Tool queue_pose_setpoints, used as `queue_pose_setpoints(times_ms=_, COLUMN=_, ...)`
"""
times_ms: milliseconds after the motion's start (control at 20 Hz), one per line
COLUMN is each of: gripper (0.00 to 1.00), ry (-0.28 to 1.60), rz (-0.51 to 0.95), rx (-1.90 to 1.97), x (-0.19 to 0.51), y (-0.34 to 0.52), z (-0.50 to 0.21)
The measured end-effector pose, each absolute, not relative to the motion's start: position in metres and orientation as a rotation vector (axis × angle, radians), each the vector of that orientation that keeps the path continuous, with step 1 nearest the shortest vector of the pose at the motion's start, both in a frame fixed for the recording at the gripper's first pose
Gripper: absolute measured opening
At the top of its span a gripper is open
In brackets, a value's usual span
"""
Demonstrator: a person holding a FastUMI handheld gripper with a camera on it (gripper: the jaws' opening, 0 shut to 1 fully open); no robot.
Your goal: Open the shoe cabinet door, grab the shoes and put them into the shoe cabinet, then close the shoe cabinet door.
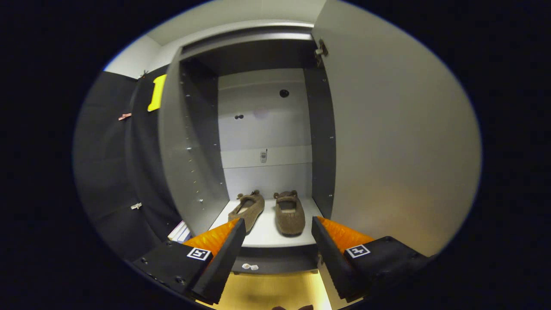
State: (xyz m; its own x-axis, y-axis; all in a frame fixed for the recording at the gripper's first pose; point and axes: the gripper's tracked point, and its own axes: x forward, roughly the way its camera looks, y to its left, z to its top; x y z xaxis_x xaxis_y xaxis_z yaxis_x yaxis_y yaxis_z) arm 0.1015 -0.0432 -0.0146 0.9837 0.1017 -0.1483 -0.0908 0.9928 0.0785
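My claw (279, 228) sits at the bottom of the frame, its two fingers (221, 254) spread wide apart with nothing between them but open air. Each finger carries a small square marker (199, 253) on its upper face. Below the fingers, at the bottom centre, I see a strip of pale wooden floor (275, 286), and two tiny light scraps (250, 267) lie on it just in front of the cabinet's dark base.

Just beyond my fingertips, in the lower centre, the shoe cabinet (189, 142) stands open. Its door (387, 142) is swung out to the right and takes up most of the right half of the frame, with a hinge (320, 51) showing near its top corner. The pair of brown shoes (269, 211) rests on the white bottom shelf (267, 234) inside: the left shoe (247, 209) is angled, its toe close to my left fingertip, while the right shoe (289, 213) points straight toward me. The two shoes lie side by side, slightly apart.

On the cabinet's back wall, mid-frame, a small grey fitting (263, 156) sits on a pale horizontal strip, and a few dark round holes (284, 93) show higher up.
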Motion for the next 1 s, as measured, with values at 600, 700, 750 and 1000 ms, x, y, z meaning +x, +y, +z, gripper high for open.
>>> queue_pose_setpoints(times_ms=600, gripper=0.97, ry=0.146, rz=0.175, rx=0.09, x=-0.093, y=-0.112, z=-0.026)
queue_pose_setpoints(times_ms=700, gripper=0.97, ry=0.142, rz=0.194, rx=0.116, x=-0.115, y=-0.127, z=-0.023)
queue_pose_setpoints(times_ms=750, gripper=0.97, ry=0.137, rz=0.192, rx=0.118, x=-0.127, y=-0.13, z=-0.023)
queue_pose_setpoints(times_ms=1000, gripper=0.97, ry=0.122, rz=0.068, rx=0.061, x=-0.156, y=-0.208, z=-0.014)
